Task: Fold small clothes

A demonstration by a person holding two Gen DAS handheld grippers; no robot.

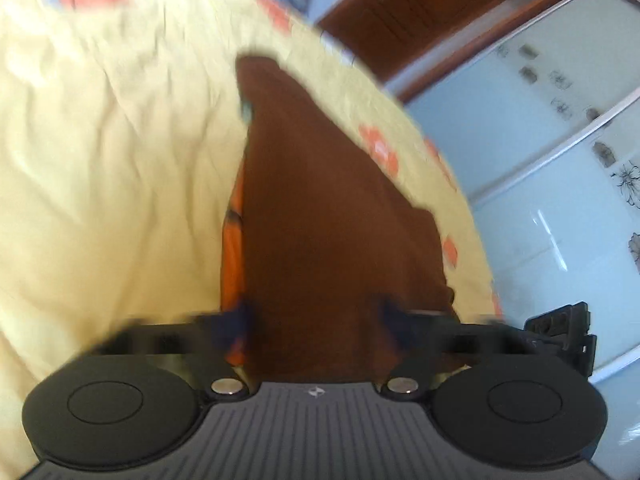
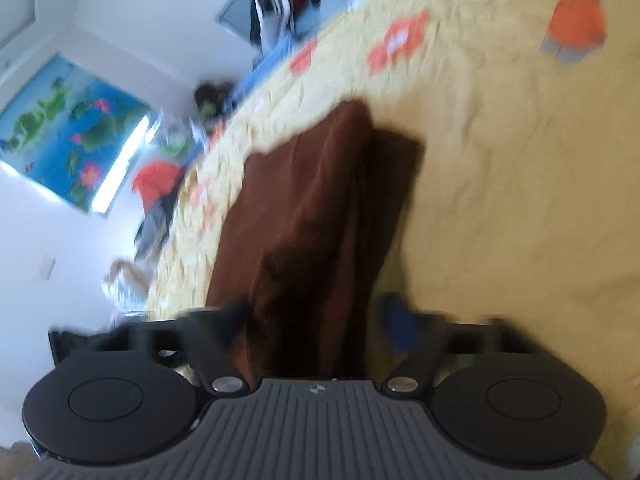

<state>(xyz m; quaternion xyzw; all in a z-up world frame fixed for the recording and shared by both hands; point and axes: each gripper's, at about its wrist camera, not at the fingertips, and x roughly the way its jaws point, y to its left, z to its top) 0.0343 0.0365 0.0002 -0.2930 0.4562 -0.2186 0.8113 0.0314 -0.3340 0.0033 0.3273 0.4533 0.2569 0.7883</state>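
Observation:
A brown garment (image 1: 320,200) with an orange lining (image 1: 234,248) along its left edge lies on the yellow flowered bedcover (image 1: 100,160). My left gripper (image 1: 314,320) is low over its near end, jaws apart, the cloth spreading under and past both fingers. In the right wrist view the same brown garment (image 2: 312,208) rises in a bunched fold between the fingers of my right gripper (image 2: 316,320). The left finger touches the fold, while the blue pad (image 2: 396,320) on the right stands clear of it. Both views are blurred.
A small orange and grey garment (image 2: 576,28) lies far off on the bedcover (image 2: 520,200). Clothes (image 2: 156,184) are heaped at the bed's left edge. A pale wardrobe with sliding doors (image 1: 540,140) and a wooden door (image 1: 420,8) stand beyond the bed's right edge.

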